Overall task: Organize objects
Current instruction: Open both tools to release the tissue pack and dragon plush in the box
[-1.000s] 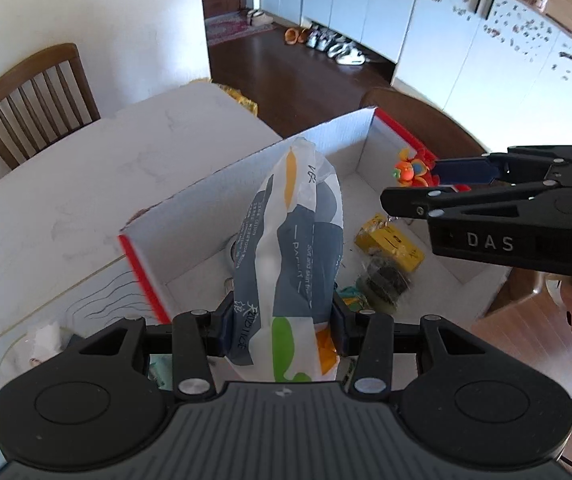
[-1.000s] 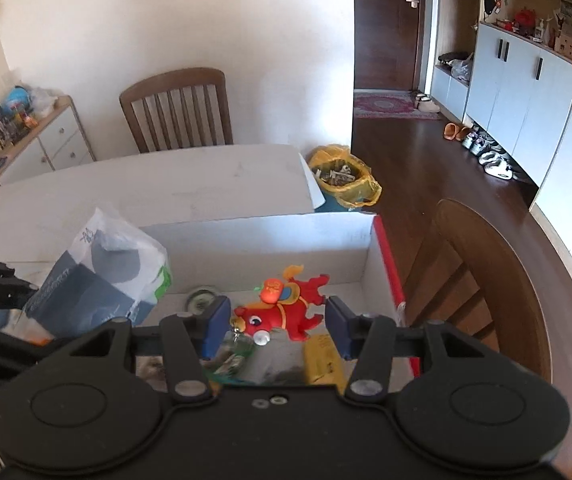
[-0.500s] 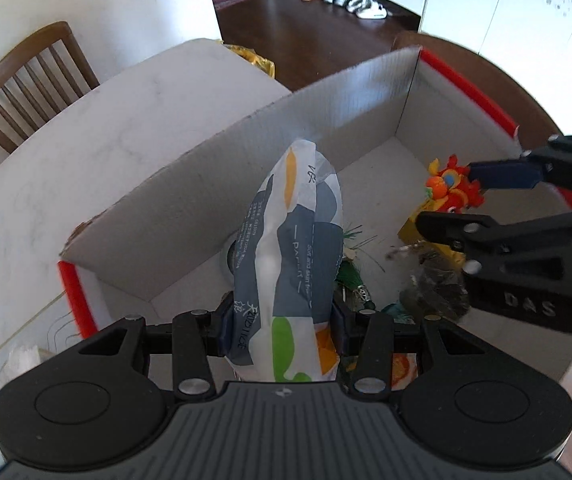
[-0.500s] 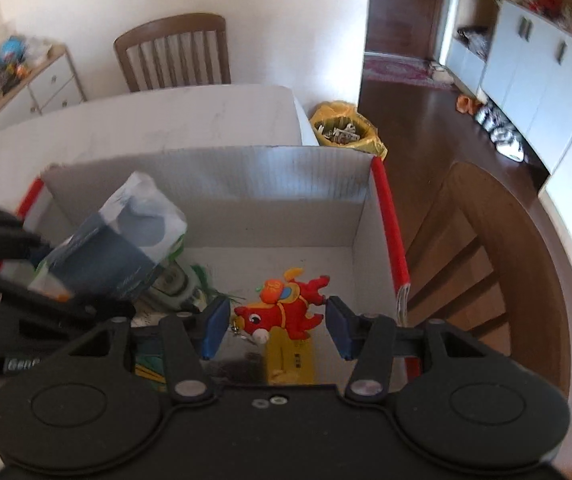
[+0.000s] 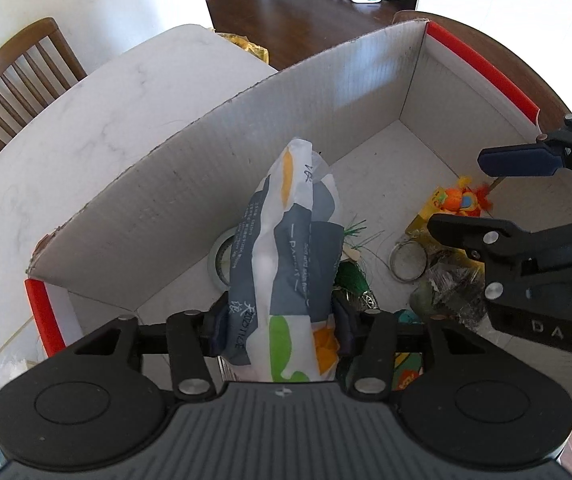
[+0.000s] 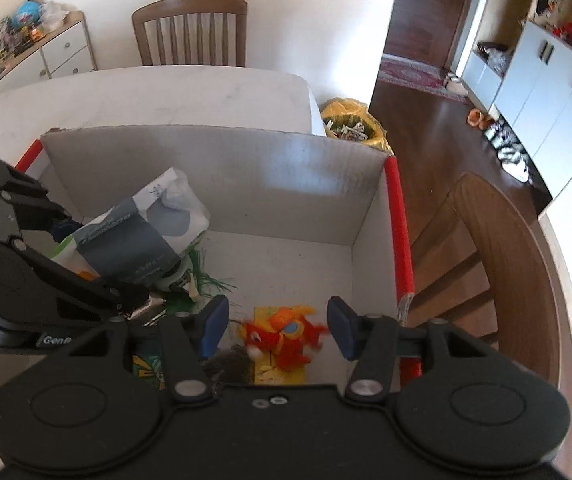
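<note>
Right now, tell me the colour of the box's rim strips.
Red, on the short ends of the box; clearest in the right wrist view.

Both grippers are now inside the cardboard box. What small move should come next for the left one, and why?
Probably finish opening and lift the left gripper straight up. Its jaws are opening, and the tissue pack between them is already down inside the box, above the tape roll and other small things, so it looks ready to be left there.
</note>
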A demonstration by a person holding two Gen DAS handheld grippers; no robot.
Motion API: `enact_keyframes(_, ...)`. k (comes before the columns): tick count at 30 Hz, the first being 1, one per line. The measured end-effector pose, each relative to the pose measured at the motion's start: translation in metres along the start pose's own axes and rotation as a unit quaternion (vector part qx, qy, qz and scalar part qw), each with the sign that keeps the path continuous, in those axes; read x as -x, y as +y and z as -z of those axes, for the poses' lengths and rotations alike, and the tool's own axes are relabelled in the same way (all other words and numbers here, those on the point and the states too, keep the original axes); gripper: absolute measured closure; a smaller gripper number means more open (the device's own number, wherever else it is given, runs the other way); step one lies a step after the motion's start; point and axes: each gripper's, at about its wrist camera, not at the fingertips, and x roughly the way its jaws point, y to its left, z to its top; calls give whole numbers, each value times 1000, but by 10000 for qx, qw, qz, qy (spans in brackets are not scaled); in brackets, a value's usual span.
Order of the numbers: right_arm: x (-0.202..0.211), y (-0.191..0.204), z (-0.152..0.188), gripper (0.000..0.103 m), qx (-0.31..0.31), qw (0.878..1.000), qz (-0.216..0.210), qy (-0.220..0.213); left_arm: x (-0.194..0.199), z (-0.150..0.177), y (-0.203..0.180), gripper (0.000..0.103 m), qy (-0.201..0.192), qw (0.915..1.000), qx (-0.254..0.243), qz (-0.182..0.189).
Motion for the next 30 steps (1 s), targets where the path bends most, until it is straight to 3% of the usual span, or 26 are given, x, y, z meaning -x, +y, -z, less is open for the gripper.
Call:
enact_keyframes(4,5,-3,0,46,-73,10000,-29,-56,3,5,3,37,-110,9999,81,100)
enact_keyframes(11,22,-1,2,41,-47,9997,-109,-196,20,17,10,30,-315,9989,196,300)
enact_keyframes(14,30,1,3,40,-33,9997,-116,-228,27,25,13,21,-413,9981,221,403)
enact_keyframes(22,57,-2,11,37,-256,9988,-237,-332,49,34,21,20,-581,9962,316,569)
enact_keyframes(30,88,13,18,30,-338,9975,-321,-533,90,54,36,20,-1069,9904,417,766)
